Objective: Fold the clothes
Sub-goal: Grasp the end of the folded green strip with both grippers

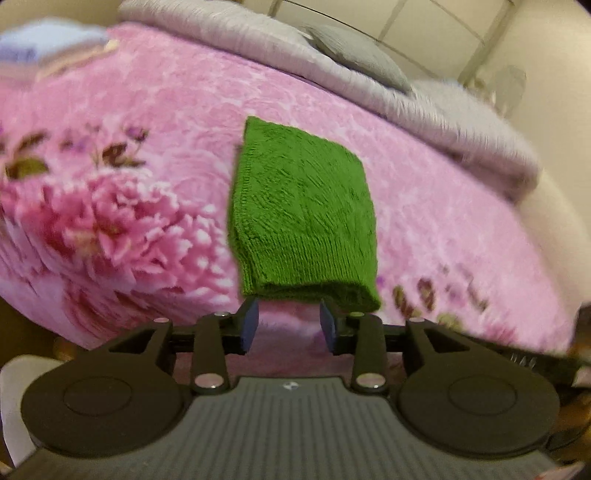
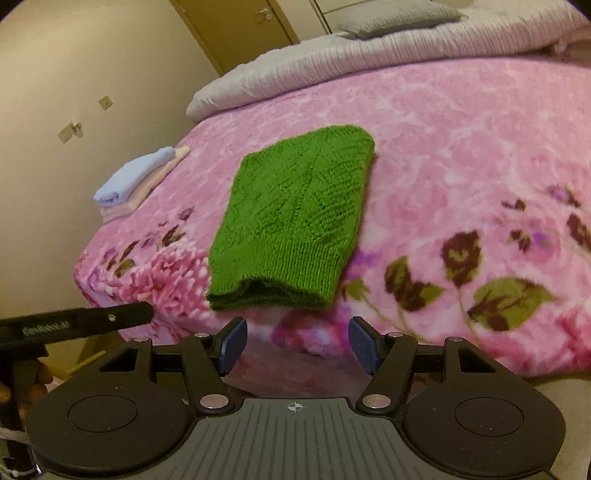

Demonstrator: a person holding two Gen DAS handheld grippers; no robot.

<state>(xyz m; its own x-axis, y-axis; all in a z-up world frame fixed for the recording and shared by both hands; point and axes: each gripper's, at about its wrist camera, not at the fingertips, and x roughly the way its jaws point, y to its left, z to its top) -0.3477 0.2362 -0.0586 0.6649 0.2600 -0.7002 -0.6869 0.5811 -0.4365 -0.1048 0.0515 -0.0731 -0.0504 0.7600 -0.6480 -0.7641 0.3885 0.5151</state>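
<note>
**Green sweater lies folded on the bed, both tongs empty**

The green sweater (image 2: pixel 295 218) lies on the pink flowered blanket (image 2: pixel 461 155) of the bed, near the front edge. It is already a compact rectangle with layers stacked; its ribbed hem faces the cameras and shows two or more layers of knit. No sleeve sticks out from it in either view.

The left tongs (image 1: pixel 290 321) are spread, with the fingers just in front of the sweater's near edge and holding nothing. The right tongs (image 2: pixel 297 341) are also spread and empty, a little back from the same edge.

Left of the sweater, close to the corner of the bed, sits a small pile of folded clothes (image 2: pixel 138 179), light blue on top of cream. Behind the sweater, a grey quilt (image 2: pixel 369 66) and a grey pillow (image 2: pixel 399 16) lie across the bed.

My judgement: the sweater looks folded as the task wants. The scene fits either a last fold to make it smaller or carrying it to the pile. In both cases, the tongs must pinch all layers at the near edge together, or the knit will open.
</note>
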